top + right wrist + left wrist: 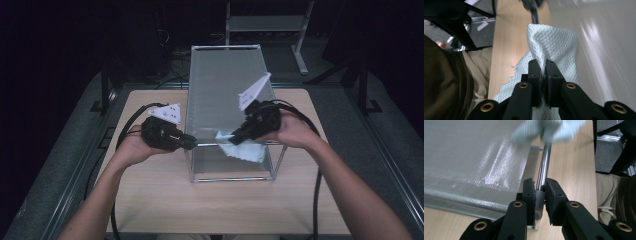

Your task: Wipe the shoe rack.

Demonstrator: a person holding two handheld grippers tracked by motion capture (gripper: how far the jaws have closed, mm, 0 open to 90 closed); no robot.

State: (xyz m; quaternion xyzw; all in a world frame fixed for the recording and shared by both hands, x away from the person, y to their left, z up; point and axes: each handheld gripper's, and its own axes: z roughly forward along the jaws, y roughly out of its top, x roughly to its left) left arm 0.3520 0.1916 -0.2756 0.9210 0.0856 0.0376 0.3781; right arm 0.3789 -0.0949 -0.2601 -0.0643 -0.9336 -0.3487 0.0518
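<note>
Standing in the middle of your pale wooden table [150, 200] is a tall box [225, 90] with clear, finely dotted walls and a shiny metal frame; no writing can be read on it. Your left gripper [189, 141] is clamped on the round metal post [544, 167] at its near left top corner. Your right gripper [235, 139] pinches a white waffle-textured cloth [556, 47] tightly, against the near wall below its top edge.

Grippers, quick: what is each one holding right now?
Left gripper: shut on the metal frame rod of the mesh box.
Right gripper: shut on the white cloth.
</note>
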